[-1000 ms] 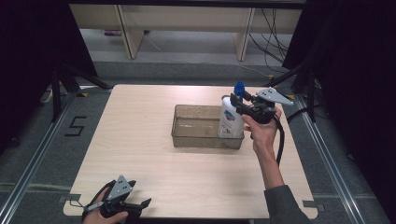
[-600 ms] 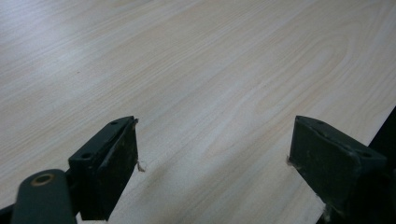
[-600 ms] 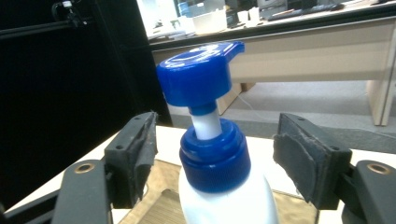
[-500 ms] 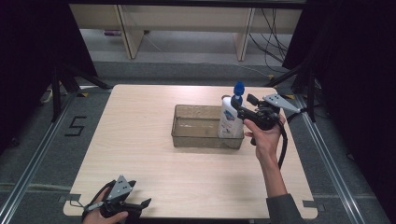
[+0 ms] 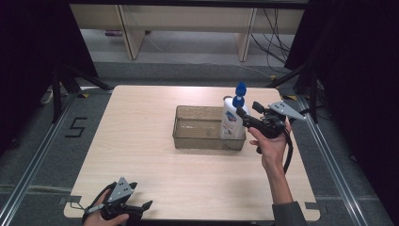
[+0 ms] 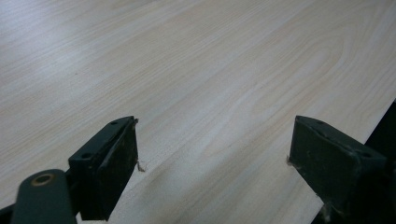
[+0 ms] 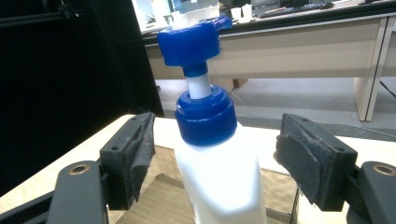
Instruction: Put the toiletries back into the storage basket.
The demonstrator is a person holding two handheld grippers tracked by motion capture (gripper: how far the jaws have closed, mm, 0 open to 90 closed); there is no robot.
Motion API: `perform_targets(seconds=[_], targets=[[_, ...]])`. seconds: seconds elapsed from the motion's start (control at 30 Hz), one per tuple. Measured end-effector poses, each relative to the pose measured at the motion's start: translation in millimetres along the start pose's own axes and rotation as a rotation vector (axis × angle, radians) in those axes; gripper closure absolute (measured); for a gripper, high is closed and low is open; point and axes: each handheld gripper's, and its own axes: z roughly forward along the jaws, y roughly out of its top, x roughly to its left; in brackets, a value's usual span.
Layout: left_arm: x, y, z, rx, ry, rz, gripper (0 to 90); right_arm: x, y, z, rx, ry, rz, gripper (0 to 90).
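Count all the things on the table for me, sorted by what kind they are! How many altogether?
Pump bottles: 1, the white bottle with a blue pump, standing in the bin.
Bins: 1, the clear plastic bin.
Grippers: 2, the left gripper at the near edge and the right gripper by the bottle.
Total: 4

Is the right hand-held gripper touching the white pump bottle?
Apart. The right gripper view shows a gap between each pad and the white pump bottle.
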Motion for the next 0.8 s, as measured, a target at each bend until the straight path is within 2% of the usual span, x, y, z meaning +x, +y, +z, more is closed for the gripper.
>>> perform_targets(seconds=[0.13, 0.27, 0.57, 0.63, 0.67, 0.8], targets=[[-1.3, 0.2, -0.3, -0.013, -0.001, -0.011, 14.9, 2.7, -0.6, -2.5, 0.004, 0.005, 0.013, 27.7], [-0.5, 0.3, -1.0, -0.006, -0.003, -0.010, 14.9, 2.6, -1.5, -4.0, 0.012, -0.010, -0.019, 26.9], [-0.3, 0.6, -2.2, -0.002, 0.006, -0.001, 14.9, 3.7, -5.3, -11.5, 0.026, -0.003, 0.006, 24.5], [-0.8, 0.3, -1.4, -0.010, -0.002, -0.009, 14.8, 4.4, -6.0, -11.7, 0.029, 0.014, 0.014, 23.7], [-0.9, 0.3, -1.5, -0.010, -0.001, -0.008, 14.9, 3.8, -6.2, -11.5, 0.027, 0.014, 0.001, 23.4], [-0.2, 0.6, -2.3, -0.004, 0.006, -0.002, 14.8, 7.4, -7.7, -12.3, 0.036, 0.019, 0.020, 22.3]])
